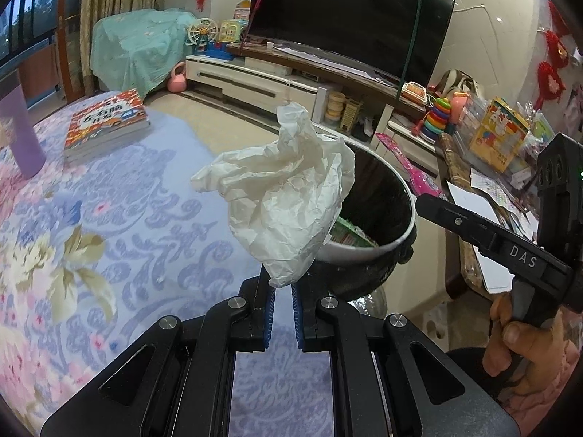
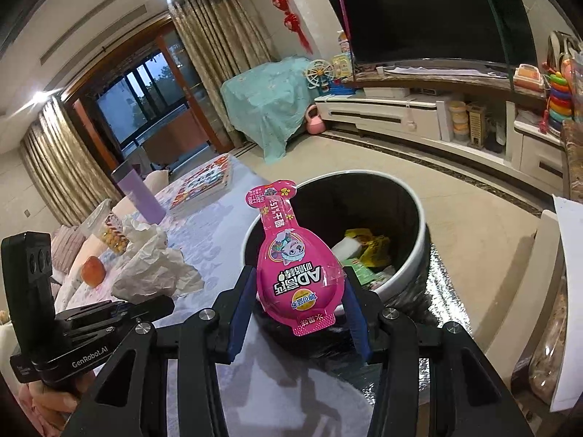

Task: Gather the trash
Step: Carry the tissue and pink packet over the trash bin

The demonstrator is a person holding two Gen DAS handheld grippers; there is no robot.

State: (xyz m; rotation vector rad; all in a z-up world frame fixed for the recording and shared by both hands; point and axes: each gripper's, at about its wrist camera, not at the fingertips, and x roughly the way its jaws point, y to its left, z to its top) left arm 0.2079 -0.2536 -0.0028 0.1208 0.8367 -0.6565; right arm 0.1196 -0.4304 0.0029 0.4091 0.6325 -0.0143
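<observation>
A crumpled white tissue [image 1: 280, 196] is pinched by the left tongs [image 1: 283, 293] – a pink egg-shaped snack packet [image 2: 295, 266] is clamped in the right tongs [image 2: 297, 306] – both held beside the open bin [image 2: 411, 266], off the bench [image 1: 109, 218] edge.

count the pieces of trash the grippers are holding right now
2. A crumpled tissue is pinched in the left gripper; a pink wrapper is clamped in the right gripper. Both are by the bin.

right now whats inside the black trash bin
Inside the trash bin, the right wrist view shows a yellow wrapper, a white piece and green packaging. The pink snack packet in the right gripper hides the bin's left side.
</observation>
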